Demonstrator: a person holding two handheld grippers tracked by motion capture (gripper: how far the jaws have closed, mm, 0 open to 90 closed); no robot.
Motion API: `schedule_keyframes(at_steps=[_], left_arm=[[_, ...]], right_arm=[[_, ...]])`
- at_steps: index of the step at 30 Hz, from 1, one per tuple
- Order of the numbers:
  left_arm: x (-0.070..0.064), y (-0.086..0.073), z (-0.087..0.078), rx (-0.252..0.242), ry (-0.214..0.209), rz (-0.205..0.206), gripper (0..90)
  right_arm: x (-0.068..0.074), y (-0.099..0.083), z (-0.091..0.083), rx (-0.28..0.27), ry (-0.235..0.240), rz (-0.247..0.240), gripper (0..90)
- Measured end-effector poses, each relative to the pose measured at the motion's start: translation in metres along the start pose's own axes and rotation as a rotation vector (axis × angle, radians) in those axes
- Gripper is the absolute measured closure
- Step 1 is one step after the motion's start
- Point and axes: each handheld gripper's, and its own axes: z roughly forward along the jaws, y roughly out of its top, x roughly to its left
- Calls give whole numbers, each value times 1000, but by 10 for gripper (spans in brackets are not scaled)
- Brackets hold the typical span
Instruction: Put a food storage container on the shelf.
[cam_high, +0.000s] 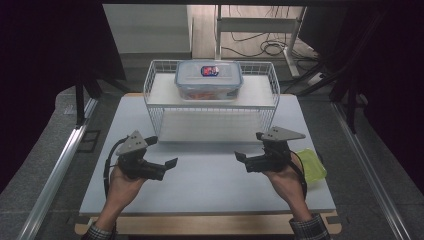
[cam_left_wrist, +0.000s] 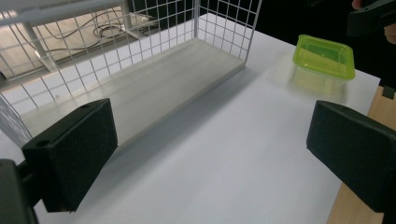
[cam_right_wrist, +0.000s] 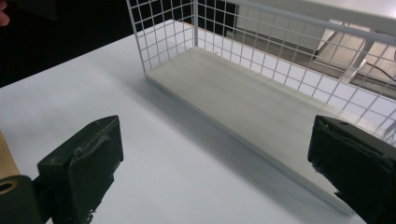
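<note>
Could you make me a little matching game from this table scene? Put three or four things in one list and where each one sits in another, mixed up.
Things:
1. clear lidded container
2. green container
3. left gripper
4. wire shelf rack

Places:
A. on the white table beside the person's right hand
B. at the far middle of the table
C. on the rack's upper shelf
D. held over the table's near left part, jaws open

Pairs: 1-C, 2-A, 3-D, 4-B
</note>
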Motion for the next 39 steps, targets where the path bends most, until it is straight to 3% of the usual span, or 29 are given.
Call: schedule_keyframes(at_steps=[8,14,18,24,33,39], left_arm=[[-7,-21,-6,22,6,-5,40],[-15,-38,-7,38,-16,-12,39],[-18,-50,-9,36,-36,-32,39],[-24,-70,-9,71,-33,-21,38],[-25,-94,-8,110,31,16,37],[-23,-104,3,154,2,3,38]], right_arm=[[11,-20,-5,7,-10,-21,37],[21,-34,-8,8,0,-31,35],[27,-41,-9,-3,31,6,35],[33,-52,-10,-5,29,-3,36],[38,-84,-1,76,25,-17,36],[34,-98,6,124,29,5,37]])
